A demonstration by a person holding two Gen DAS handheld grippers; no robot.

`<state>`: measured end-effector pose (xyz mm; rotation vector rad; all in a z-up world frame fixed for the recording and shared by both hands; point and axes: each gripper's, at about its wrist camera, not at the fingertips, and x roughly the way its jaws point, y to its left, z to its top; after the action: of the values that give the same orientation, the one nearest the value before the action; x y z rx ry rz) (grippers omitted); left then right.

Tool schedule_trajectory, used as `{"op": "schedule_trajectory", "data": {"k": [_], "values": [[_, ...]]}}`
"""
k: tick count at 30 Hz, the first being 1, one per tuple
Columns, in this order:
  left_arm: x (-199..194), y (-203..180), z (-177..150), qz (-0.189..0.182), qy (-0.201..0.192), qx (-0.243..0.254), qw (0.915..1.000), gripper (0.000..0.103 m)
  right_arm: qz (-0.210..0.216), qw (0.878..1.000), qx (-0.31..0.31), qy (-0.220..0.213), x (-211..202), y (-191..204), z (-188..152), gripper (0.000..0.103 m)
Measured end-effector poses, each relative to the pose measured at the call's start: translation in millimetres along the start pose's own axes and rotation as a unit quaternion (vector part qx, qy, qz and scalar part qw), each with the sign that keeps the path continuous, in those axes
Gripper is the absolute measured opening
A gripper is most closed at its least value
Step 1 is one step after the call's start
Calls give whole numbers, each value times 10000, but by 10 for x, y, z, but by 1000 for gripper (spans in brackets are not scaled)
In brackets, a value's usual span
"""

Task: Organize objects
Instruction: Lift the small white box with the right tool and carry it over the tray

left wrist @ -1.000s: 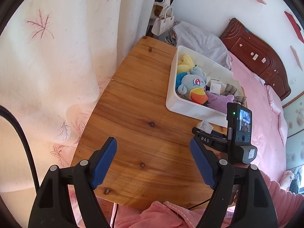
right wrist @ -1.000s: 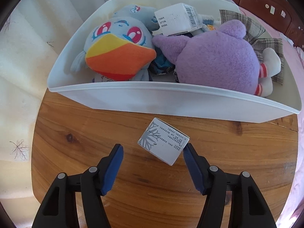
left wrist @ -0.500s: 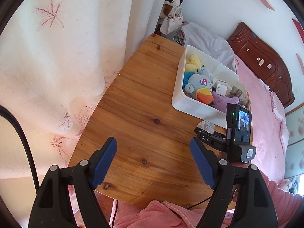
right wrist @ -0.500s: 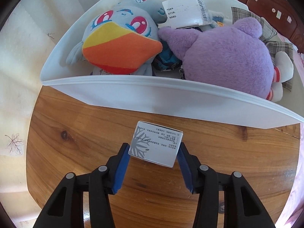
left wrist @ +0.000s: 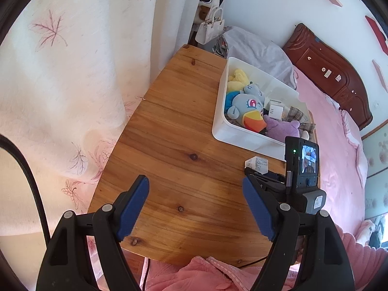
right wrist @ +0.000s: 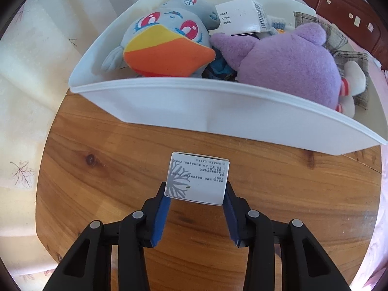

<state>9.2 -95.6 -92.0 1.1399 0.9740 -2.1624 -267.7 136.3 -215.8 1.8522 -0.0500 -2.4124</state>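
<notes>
Print on small white box [right wrist: 197,178] too small to read. White bin [right wrist: 218,114] cut off at right edge, right-wrist view. Purple plush [left wrist: 282,129] partly hidden behind camera unit [left wrist: 302,167], lower right.

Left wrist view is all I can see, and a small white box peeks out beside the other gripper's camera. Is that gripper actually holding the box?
Observer: Yes. The right gripper has just been closing, and its blue pads now press on both sides of the small white box.
Operator: Is anything printed on it?
Observer: A grey snowflake on its top face, beside lines of small text.
Operator: What lies straight ahead of it?
Observer: The near wall of the white bin, with a purple plush just behind the rim.
</notes>
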Motion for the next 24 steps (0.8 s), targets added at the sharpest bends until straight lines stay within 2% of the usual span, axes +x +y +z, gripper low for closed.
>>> {"op": "schedule_trajectory", "data": {"k": [6, 13, 21, 24], "values": [[6, -57, 1, -46, 38, 176, 9998, 82, 8, 10000, -5, 47, -97, -99, -162, 43], [18, -116, 1, -94, 72, 316, 9994, 82, -257, 9996, 135, -8, -284, -325, -296, 42], [78, -184, -29, -109, 222, 444, 9987, 82, -448, 9985, 136, -267, -630, -527, -263, 43], [92, -200, -34, -131, 248, 477, 9985, 82, -499, 9980, 7, -377, -731, -456, -271, 43]]}}
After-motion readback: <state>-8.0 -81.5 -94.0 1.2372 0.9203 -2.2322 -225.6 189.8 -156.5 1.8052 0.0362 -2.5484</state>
